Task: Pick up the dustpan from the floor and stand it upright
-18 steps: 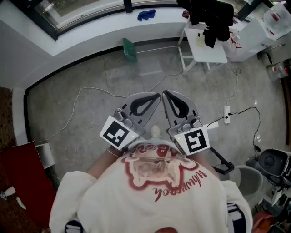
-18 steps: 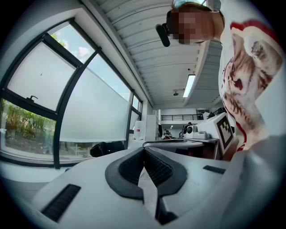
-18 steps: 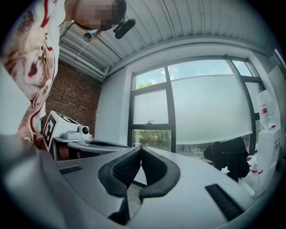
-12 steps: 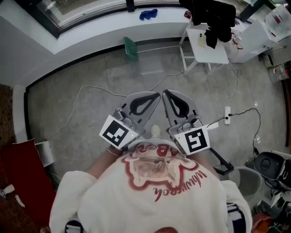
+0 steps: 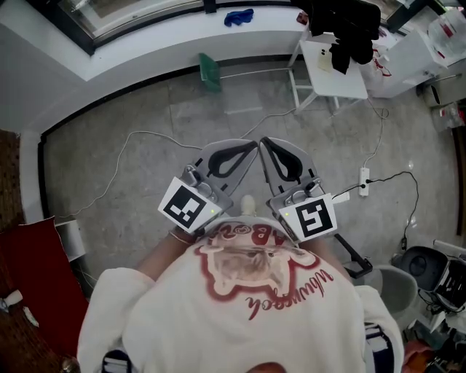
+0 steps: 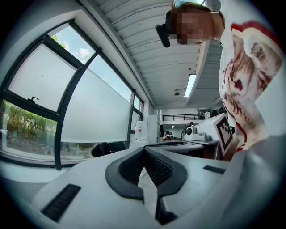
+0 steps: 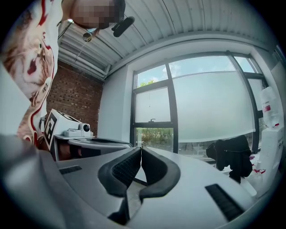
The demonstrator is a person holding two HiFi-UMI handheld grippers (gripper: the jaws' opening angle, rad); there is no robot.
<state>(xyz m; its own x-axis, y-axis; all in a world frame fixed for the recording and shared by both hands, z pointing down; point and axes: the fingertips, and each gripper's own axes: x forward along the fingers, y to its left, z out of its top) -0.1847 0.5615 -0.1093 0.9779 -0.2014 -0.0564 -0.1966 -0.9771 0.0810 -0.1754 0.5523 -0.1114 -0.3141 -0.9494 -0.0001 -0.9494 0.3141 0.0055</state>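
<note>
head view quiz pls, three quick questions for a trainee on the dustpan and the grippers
1. Short answer: what lies on the window ledge at the top of the head view?
2. Multiple choice: where is the green dustpan? A on the white table; B on the floor below the ledge; C on the ledge.
3. True or false: the left gripper and the right gripper both have their jaws wide apart.

Key
1. A blue cloth.
2. B.
3. False: both sets of jaws are closed, with nothing between them.
</note>
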